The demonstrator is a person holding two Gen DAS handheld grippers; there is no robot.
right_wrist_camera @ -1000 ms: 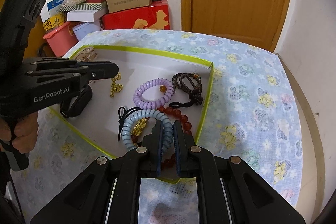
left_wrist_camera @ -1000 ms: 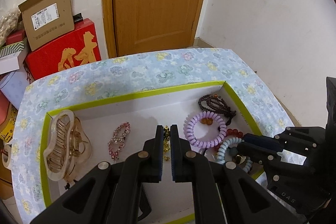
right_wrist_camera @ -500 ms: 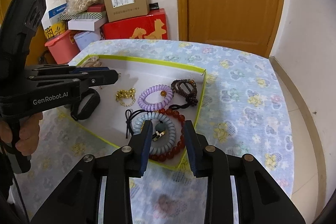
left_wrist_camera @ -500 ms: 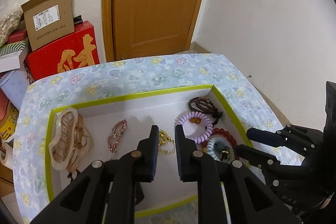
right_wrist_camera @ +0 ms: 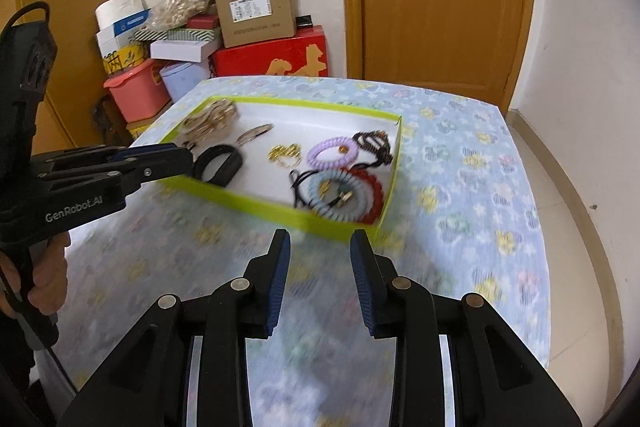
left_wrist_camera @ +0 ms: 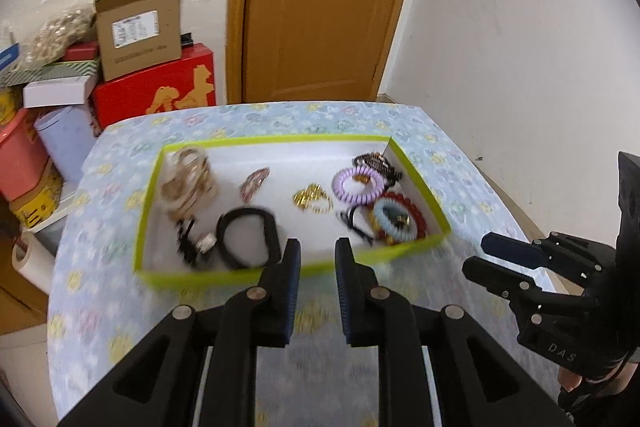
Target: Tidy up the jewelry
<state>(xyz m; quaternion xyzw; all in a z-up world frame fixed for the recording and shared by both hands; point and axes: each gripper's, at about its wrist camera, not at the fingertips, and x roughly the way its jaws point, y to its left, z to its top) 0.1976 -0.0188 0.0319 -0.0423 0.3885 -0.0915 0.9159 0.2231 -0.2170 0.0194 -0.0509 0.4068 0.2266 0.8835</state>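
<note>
A shallow green-rimmed box (left_wrist_camera: 256,275) (right_wrist_camera: 256,205) sits on the floral-cloth table. It holds a beige hair claw (left_wrist_camera: 188,183), a pink rhinestone clip (left_wrist_camera: 255,183), a gold chain (left_wrist_camera: 312,202), a purple coil band (left_wrist_camera: 357,184) (right_wrist_camera: 332,153), a pale-blue coil band (left_wrist_camera: 394,225) (right_wrist_camera: 336,193), red beads (left_wrist_camera: 420,215), dark beads (left_wrist_camera: 376,161) and a black bracelet (left_wrist_camera: 248,241) (right_wrist_camera: 218,163). My left gripper (left_wrist_camera: 317,247) is open and empty, just short of the box's near wall. My right gripper (right_wrist_camera: 320,239) is open and empty, near the box's right front corner.
Stacked cardboard, red and white boxes (left_wrist_camera: 140,27) and a pink bin (right_wrist_camera: 138,95) stand behind the table on the left. A wooden door (left_wrist_camera: 320,7) is behind. The right gripper also shows in the left wrist view (left_wrist_camera: 492,259), and the left gripper in the right wrist view (right_wrist_camera: 176,159).
Both grippers have pulled back out of the box toward me and opened. The jewelry stays in the box.
</note>
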